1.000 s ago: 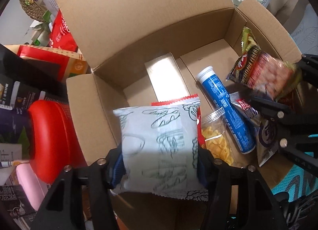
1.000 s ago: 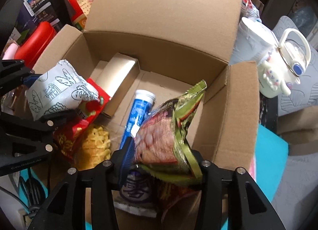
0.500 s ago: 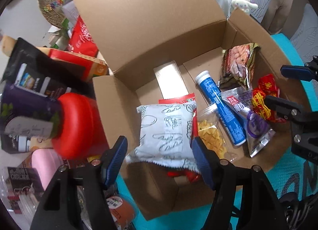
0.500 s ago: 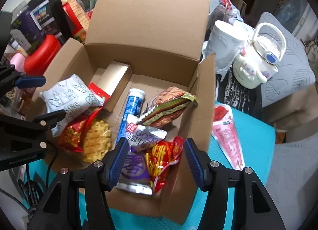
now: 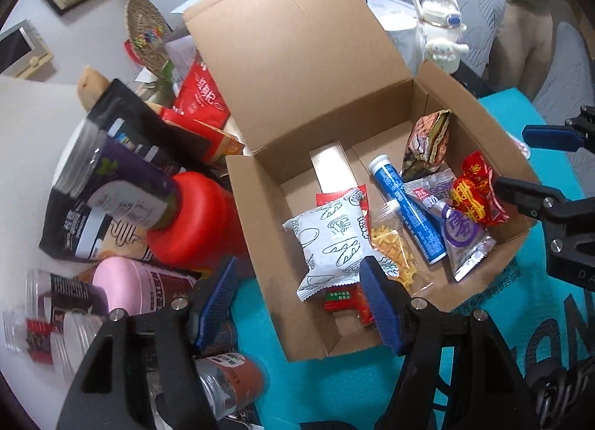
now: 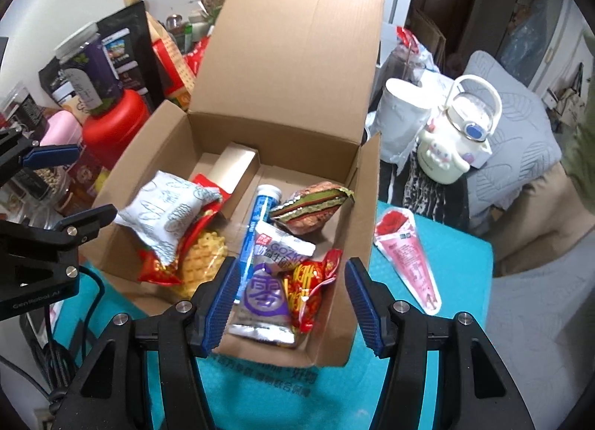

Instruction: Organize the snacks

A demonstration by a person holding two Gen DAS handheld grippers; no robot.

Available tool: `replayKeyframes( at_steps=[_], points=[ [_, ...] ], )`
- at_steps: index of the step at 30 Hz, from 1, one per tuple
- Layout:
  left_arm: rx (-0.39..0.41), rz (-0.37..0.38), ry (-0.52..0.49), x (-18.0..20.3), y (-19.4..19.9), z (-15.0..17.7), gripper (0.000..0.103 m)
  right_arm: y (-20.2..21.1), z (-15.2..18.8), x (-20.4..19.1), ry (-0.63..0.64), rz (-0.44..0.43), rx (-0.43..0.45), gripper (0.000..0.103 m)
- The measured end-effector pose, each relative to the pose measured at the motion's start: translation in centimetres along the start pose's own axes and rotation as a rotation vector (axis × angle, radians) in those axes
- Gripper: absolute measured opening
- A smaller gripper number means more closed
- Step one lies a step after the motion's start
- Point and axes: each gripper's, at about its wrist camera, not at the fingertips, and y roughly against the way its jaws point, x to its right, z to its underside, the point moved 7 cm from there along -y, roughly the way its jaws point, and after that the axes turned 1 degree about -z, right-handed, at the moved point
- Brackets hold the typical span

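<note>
An open cardboard box [image 5: 256, 207] [image 6: 148, 155] stands on a teal mat. Inside lie a white bread-print packet [image 5: 331, 240] [image 6: 167, 207], a blue tube [image 5: 405, 207] [image 6: 256, 229], a green-brown packet [image 5: 427, 140] [image 6: 312, 207], a purple-and-silver packet [image 5: 457, 229] [image 6: 266, 292], a red packet [image 5: 479, 192] [image 6: 308, 281] and a clear bag of yellow snacks [image 5: 390, 248] [image 6: 202, 255]. My left gripper [image 5: 297, 307] is open and empty, above the box's near left corner. My right gripper [image 6: 290, 303] is open and empty, above the box's near edge. A pink cone-shaped packet [image 6: 405, 248] lies on the mat right of the box.
Left of the box crowd a red jar [image 5: 193, 222] [image 6: 111, 125], a pink can [image 5: 134, 281], dark pouches [image 5: 122, 155] and a red pouch [image 5: 200, 99]. A white character kettle [image 5: 442, 36] [image 6: 453, 140] and a white bag [image 6: 401, 117] stand at the right.
Both grippers opened and let go: the white packet and the green-brown packet now lie in the box. Both grippers have pulled back and up from the box.
</note>
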Motion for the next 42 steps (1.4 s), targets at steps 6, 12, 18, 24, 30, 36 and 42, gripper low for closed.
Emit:
replayKeyframes(
  at_steps=[6, 12, 18, 24, 30, 36, 42],
  points=[
    [0.088, -0.039, 0.042, -0.4, 2.3, 1.4, 0.067, 1.8, 0.2, -0.5, 0.007, 0.026, 0.08, 0.059],
    [0.145, -0.045, 0.079, -0.4, 3.5, 3.0, 0.067, 2.8, 1.1, -1.3, 0.001, 0.017, 0.126, 0.059],
    [0.203, -0.041, 0.144, -0.5, 4.2, 4.5, 0.067, 3.3, 2.5, -1.6, -0.011, 0.024, 0.165, 0.062],
    [0.23, -0.038, 0.194, -0.1, 4.1, 6.7, 0.067, 3.4, 4.1, -2.1, -0.006, 0.042, 0.189, 0.062],
    [0.251, -0.056, 0.237, 0.1, 4.3, 8.9, 0.067, 3.2, 6.1, -3.2, -0.008, 0.033, 0.205, 0.062],
    [0.288, -0.062, 0.267, 0.5, 5.1, 11.0, 0.067, 3.6, 8.2, -4.4, -0.027, 0.021, 0.241, 0.062],
    [0.296, -0.019, 0.292, 1.6, 5.1, 12.7, 0.067, 4.2, 10.0, -5.5, -0.032, 0.034, 0.262, 0.062]
  ],
)
